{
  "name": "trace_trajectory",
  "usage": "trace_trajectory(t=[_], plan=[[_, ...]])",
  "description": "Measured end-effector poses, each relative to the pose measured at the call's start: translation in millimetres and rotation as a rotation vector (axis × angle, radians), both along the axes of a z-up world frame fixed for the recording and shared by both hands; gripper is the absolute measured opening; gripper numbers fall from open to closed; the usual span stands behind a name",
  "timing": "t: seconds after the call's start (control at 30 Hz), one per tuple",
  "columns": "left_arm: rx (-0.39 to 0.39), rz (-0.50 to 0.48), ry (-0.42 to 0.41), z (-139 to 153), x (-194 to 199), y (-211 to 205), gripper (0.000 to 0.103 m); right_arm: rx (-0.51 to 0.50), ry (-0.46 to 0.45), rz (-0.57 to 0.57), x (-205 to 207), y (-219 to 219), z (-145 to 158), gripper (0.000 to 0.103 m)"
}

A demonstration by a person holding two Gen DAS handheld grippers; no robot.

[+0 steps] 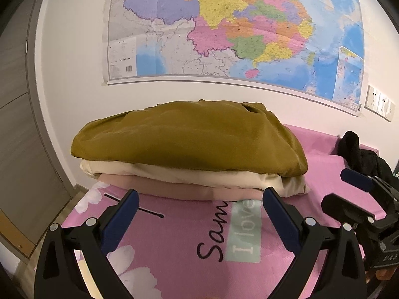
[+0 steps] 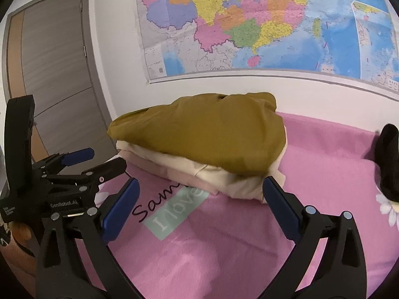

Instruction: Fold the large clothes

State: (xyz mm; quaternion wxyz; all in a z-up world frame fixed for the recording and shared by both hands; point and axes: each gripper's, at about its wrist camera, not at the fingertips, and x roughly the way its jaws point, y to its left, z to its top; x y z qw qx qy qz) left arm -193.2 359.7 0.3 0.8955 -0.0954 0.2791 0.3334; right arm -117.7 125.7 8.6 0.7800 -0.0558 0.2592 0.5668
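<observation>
Both wrist views looking low along the pink bed (image 1: 174,249) toward the far wall map (image 1: 224,25), sharing the near folded clothes stack (image 1: 189,149), right view sitting further right.

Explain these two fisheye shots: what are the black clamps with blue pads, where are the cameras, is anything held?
No robot here: a person carries a hand-held gripper in each hand, each with a camera looking along its two fingers. One picture is from the left hand-held gripper, the other from the right hand-held gripper; each also shows in the other's view. Both stand open and hold nothing. Ahead, on a pink bedsheet, lies a stack of folded clothes, an olive garment on top. A black garment lies to the right. A map hangs behind.
</observation>
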Motion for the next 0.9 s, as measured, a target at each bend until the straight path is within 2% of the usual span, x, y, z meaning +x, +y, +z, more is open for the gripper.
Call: trace_trajectory(t=[0.9], plan=[[0.005, -0.002, 0.004, -0.7, -9.5, -18.0, 0.096, 0.009, 0.008, 0.009, -14.8, -20.2, -1.5, 0.097]])
